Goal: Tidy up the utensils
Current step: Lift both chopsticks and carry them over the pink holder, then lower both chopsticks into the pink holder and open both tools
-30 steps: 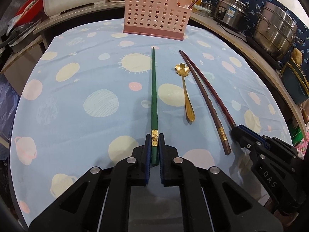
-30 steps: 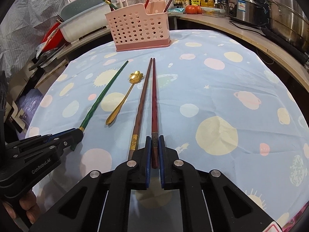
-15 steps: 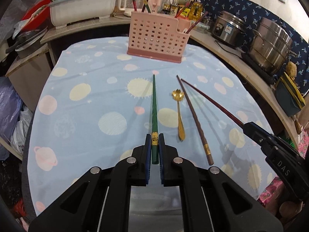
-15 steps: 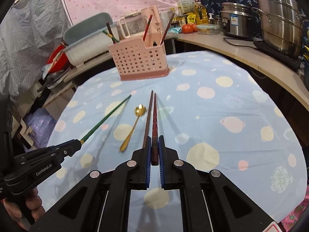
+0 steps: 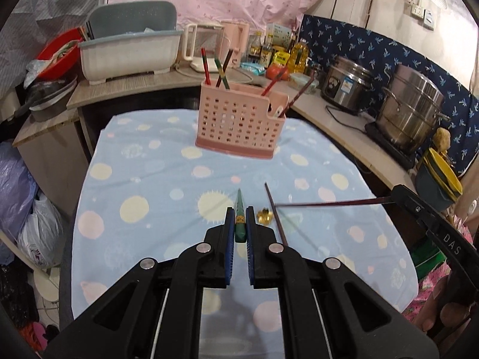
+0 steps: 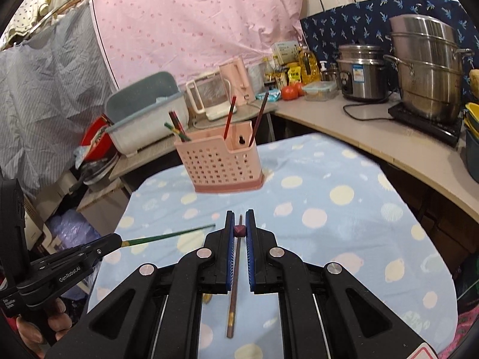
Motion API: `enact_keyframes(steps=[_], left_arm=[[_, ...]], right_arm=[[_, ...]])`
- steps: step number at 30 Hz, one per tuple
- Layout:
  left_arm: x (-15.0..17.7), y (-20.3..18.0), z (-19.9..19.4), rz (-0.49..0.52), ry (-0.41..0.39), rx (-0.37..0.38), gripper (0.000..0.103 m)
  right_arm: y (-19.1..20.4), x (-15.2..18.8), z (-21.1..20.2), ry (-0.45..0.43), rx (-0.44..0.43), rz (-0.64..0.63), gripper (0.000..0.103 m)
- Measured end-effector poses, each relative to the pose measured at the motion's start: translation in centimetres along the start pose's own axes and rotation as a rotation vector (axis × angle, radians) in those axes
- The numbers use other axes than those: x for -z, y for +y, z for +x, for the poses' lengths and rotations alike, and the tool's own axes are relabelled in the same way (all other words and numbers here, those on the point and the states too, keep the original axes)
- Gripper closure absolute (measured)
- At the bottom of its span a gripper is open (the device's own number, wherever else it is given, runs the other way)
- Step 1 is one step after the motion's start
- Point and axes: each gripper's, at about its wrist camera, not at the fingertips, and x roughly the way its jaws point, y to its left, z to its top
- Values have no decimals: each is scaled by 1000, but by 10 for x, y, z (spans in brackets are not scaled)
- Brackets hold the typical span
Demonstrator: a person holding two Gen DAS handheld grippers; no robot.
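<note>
in the left wrist view the left gripper (image 5: 239,224) sits at lower centre with its blue pads pinching the thick end of a green chopstick (image 5: 240,209), which points up the frame toward the pink utensil basket (image 5: 239,125) standing at upper centre on the blue spotted tablecloth (image 5: 149,179). at the right edge of that view the right gripper (image 5: 401,196) holds a dark red chopstick (image 5: 329,202) that runs almost level across the frame, its tip ending just right of the green one. in the right wrist view the right gripper (image 6: 239,227) is at lower centre, pressed onto the butt of that dark red chopstick (image 6: 239,231), seen end-on, while the left gripper (image 6: 115,243) at lower left carries the green chopstick (image 6: 167,235) slanting up to the right, its tip stopping just left of the right pads. one brown chopstick (image 6: 233,284) lies flat on the cloth, showing between and below the right fingers, and appears again in the left view (image 5: 274,214) just right of the left pads. one gold spoon (image 5: 265,217) lies beside it, only its flower-shaped bowl showing. so there are three loose chopsticks, two lifted and one lying, and one spoon. the basket holds what look like five sticks, three in the left compartment and two in the right, though the crossing ones are hard to separate.
</note>
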Motion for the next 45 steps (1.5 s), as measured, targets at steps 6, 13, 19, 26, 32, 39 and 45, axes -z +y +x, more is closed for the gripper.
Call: enact_keyframes(steps=[6, 13, 19, 26, 32, 39, 45], left_arm=[[-30, -4, -4, 12, -49, -10, 96], [-61, -9, -4, 31, -99, -10, 96], [-91, -11, -2, 29, -136, -2, 96], [-149, -18, -7, 40, -225, 5, 96], [-201, -26, -9, 44, -318, 14, 96], [-252, -29, 5, 42, -406, 19, 96], [-271, -24, 38, 37, -414, 5, 96]], right_arm=[[0, -30, 0, -52, -8, 0, 96], [4, -57, 8, -88, -17, -12, 96], [6, -82, 23, -96, -49, -4, 96], [10, -131, 34, -163, -66, 1, 96], [15, -177, 55, -220, -54, -10, 96], [17, -220, 90, -258, -36, -3, 96], [18, -233, 131, -238, -11, -8, 96]])
